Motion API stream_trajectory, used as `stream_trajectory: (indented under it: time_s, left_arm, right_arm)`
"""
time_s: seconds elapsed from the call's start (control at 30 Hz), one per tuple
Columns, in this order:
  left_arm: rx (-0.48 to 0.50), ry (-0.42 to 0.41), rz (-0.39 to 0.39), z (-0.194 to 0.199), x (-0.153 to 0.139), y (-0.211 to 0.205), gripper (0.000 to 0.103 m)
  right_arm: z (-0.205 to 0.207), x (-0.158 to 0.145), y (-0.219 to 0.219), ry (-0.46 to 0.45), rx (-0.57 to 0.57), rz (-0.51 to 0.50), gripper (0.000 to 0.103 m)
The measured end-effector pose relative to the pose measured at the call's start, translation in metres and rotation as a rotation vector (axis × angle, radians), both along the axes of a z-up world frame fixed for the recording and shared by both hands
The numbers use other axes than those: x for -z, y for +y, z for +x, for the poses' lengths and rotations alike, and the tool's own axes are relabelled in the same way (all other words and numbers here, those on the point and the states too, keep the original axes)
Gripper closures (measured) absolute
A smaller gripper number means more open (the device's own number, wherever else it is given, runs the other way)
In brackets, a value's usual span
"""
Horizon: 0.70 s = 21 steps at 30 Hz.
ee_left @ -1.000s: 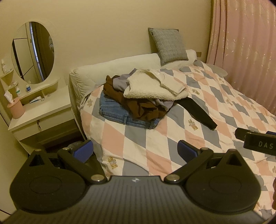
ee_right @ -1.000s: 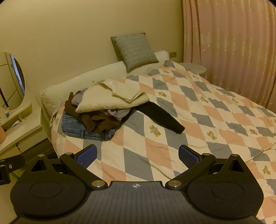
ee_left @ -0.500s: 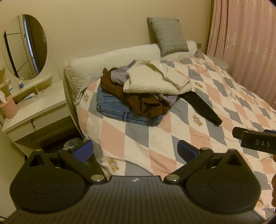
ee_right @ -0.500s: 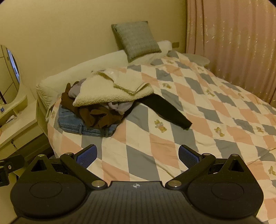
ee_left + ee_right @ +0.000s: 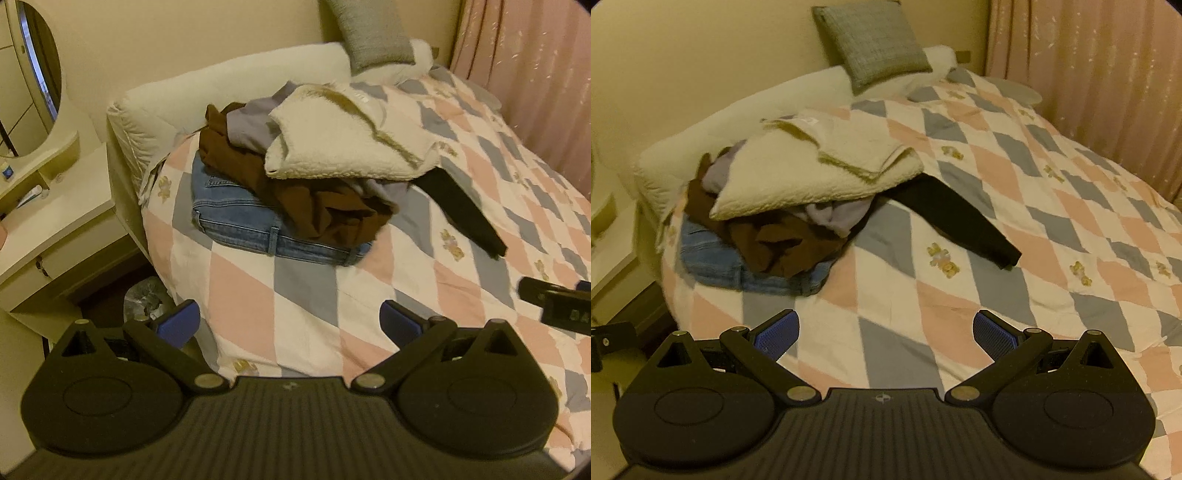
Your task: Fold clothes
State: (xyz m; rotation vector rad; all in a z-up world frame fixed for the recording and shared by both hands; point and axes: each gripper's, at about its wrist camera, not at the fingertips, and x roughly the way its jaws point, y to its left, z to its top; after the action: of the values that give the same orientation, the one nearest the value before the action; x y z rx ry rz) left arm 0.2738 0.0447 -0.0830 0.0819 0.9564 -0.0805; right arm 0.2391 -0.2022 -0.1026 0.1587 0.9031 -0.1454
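The soft, bulky cream fleece garment [image 5: 347, 144] is best pinched at an edge; both tongs [image 5: 290, 321] [image 5: 886, 332] are held released.

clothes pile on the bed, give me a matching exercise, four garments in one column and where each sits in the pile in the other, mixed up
Garments:
1. cream fleece
2. jeans
3. brown garment
4. black sleeve

Places:
A. bottom of the pile, flat on the quilt
B. sticking out of the pile's curtain side, across the quilt
C. top of the pile
D. crumpled in the middle, under the fleece and over the jeans

Pairs: 1-C, 2-A, 3-D, 4-B
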Motion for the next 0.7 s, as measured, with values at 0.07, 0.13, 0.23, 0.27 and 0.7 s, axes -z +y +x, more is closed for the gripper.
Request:
stream_trajectory:
  time_s: [0.07, 0.13, 0.23, 0.27, 0.7]
  left_arm:
    - [0.006, 0.023, -0.013, 0.020, 0.005, 0.002, 0.001]
    - [0.015, 0.041, -0.028, 0.039, 0.011, 0.005, 0.001]
    - [0.035, 0.053, -0.030, 0.065, 0.020, 0.007, 0.001]
    - [0.046, 0.054, -0.026, 0.072, 0.022, 0.007, 0.001]
    - [0.058, 0.137, -0.123, 0.191, 0.064, 0.036, 0.001]
  right_arm:
    - [0.014, 0.003, 0.000, 0.001, 0.011, -0.011, 0.000]
    - [0.027, 0.005, 0.001, 0.000, 0.018, -0.031, 0.000]
    - [0.045, 0.010, 0.003, -0.021, 0.033, -0.064, 0.000]
    - [0.052, 0.012, 0.004, -0.035, 0.035, -0.074, 0.000]
    - [0.150, 0.070, 0.019, 0.091, -0.052, -0.164, 0.004]
